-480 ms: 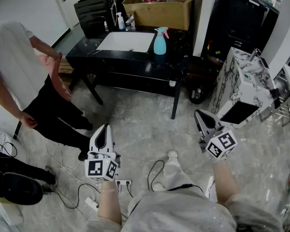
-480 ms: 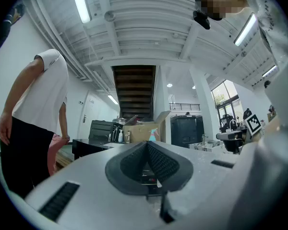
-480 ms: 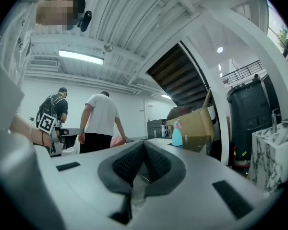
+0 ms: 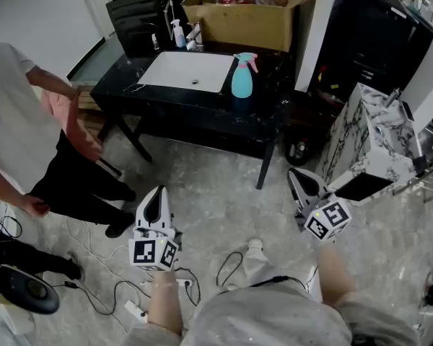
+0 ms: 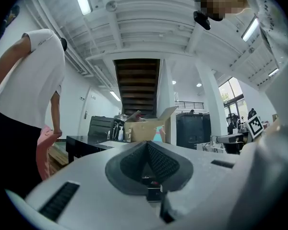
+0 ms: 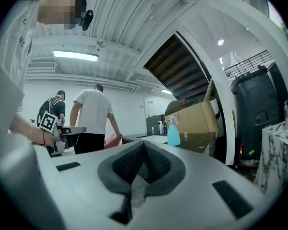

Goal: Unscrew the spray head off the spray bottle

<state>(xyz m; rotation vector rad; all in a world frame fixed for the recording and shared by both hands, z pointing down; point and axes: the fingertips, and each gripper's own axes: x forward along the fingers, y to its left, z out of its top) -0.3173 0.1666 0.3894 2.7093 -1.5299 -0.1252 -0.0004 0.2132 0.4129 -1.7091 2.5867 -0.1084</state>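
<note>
The teal spray bottle [image 4: 242, 79] is seen upright on the black worktop [image 4: 202, 110], with its spray head [image 4: 247, 59] seated on top. It stands just right of a white rectangular basin [image 4: 190, 71] and in front of an open cardboard box [image 4: 252, 19]. The left gripper [image 4: 154, 197] and the right gripper [image 4: 301, 181] are held level above the marbled floor [image 4: 216, 186], well apart from the worktop. Each is fully closed, with nothing gripped. A person in a white shirt [image 4: 14, 121] is seen left of the worktop.
</note>
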